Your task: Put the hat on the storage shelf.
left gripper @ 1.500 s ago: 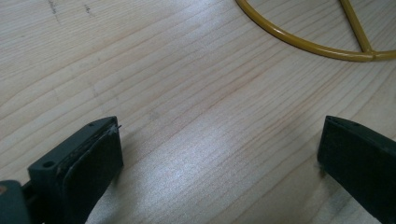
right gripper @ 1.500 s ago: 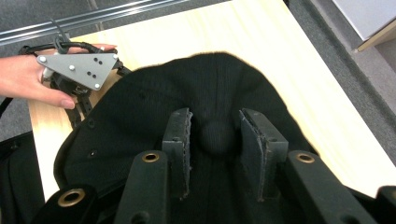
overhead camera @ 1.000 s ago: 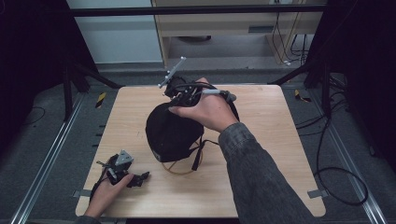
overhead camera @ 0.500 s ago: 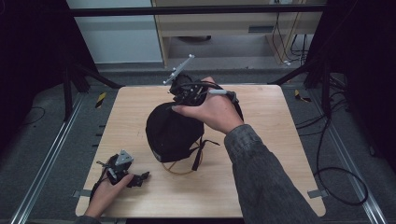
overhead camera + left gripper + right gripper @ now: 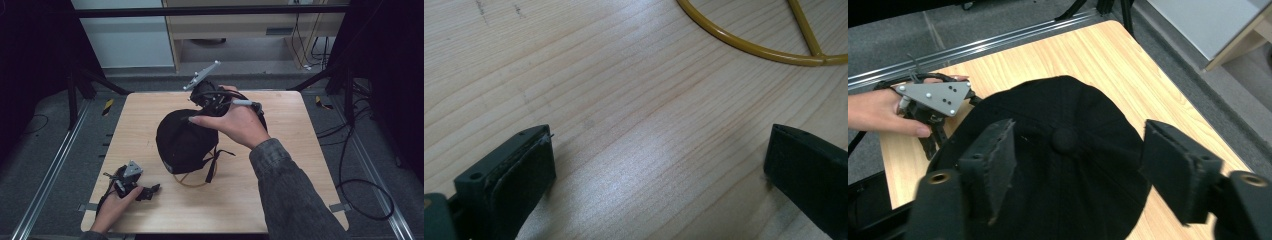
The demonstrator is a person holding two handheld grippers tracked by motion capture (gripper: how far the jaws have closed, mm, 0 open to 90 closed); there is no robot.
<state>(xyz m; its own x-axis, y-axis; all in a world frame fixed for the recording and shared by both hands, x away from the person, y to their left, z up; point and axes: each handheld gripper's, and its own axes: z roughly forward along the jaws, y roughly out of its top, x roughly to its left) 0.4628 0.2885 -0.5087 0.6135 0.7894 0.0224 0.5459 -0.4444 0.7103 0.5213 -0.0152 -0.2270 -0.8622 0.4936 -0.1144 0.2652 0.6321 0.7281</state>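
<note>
Black cap (image 5: 182, 142) sits mid-table (image 5: 300, 150) on a yellow wire stand (image 5: 749, 47), straps trailing at its near side. Right gripper (image 5: 1078, 165) hovers above the crown, jaws just opened wide, nothing between them. Left gripper (image 5: 147, 191) rests on the near left corner, jaws wide over bare wood.

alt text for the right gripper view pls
A black cap with a button on its crown sits on a light wooden table, seen between the two spread black jaws of the right gripper, which grip nothing. At upper left, a hand rests on the table holding the left gripper.
</note>
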